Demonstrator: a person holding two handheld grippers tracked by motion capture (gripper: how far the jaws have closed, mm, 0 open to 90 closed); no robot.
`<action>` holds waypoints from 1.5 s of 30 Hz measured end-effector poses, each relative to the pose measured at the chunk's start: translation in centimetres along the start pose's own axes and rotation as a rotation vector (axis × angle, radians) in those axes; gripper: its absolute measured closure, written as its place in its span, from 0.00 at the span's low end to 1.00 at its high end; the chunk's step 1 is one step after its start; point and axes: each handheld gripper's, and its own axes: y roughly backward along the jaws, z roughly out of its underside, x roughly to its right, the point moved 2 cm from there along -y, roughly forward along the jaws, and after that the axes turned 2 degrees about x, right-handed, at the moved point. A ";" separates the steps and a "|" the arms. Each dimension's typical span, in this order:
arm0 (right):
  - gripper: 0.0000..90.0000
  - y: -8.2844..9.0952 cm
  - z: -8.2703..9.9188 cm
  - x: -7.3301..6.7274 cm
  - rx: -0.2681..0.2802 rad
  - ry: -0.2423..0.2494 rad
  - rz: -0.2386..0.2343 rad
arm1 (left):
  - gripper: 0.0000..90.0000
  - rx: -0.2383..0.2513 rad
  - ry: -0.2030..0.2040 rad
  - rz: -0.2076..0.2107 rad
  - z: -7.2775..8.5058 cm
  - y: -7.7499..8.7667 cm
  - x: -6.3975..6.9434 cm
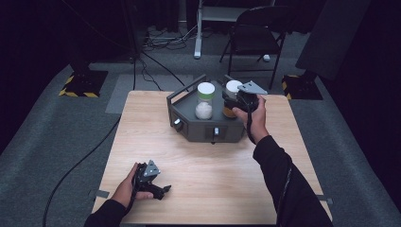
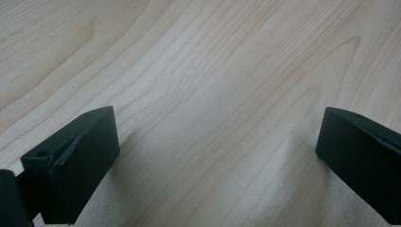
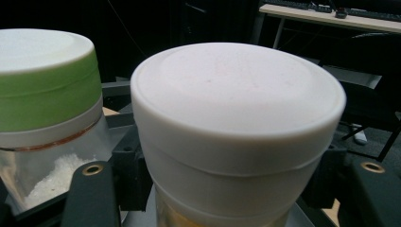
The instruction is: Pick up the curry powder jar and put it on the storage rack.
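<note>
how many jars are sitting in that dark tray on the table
2. The green-banded jar with white granules stands in the tray at its left; the white-lidded jar stands at its right, with the right gripper closed around it.

Black sleeves, black tongs [image 1: 160, 190] with blocky jaws, grey three-cornered plates, trailing black cables.

Probably a studio lab: black curtains [image 1: 28, 28], floor cables [image 1: 161, 40].

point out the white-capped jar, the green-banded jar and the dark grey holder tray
white-capped jar [image 3: 236, 118], right gripper view, on the side of its white cap
green-banded clear jar [image 1: 205, 91], high view, on its green-banded lid
dark grey holder tray [image 1: 198, 130], high view, on its front wall between the knobs
</note>
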 end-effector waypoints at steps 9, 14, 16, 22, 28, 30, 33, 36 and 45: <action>0.38 -0.4 0.5 0.3 -0.008 -0.027 -0.010 | 0.00 0.000 0.000 0.000 0.0 0.0 0.0; 0.37 -0.3 0.9 0.6 -0.002 -0.038 -0.013 | 0.00 0.001 0.000 0.000 0.0 0.0 0.0; 0.37 -0.3 1.0 0.7 0.001 -0.047 -0.011 | 0.00 0.000 0.000 0.000 0.0 0.0 0.0; 0.36 -0.3 1.3 0.8 0.010 -0.046 -0.009 | 0.00 0.000 0.000 0.000 0.0 0.0 0.0; 0.32 -0.3 1.4 0.8 0.017 -0.049 -0.001 | 0.00 0.000 0.000 0.000 0.0 0.0 0.0; 0.31 -0.3 1.5 0.8 0.016 -0.050 0.003 | 0.00 0.000 0.000 0.000 0.0 0.0 0.0; 0.29 -0.2 1.4 0.6 0.013 -0.044 0.015 | 0.00 0.000 0.000 0.000 0.0 0.0 0.0; 0.27 -0.2 1.3 0.4 0.008 -0.036 0.025 | 0.00 0.000 0.000 0.000 0.0 0.0 0.0; 0.09 0.3 1.0 0.7 -0.014 -0.030 0.036 | 0.00 0.000 0.000 0.000 0.0 0.0 0.0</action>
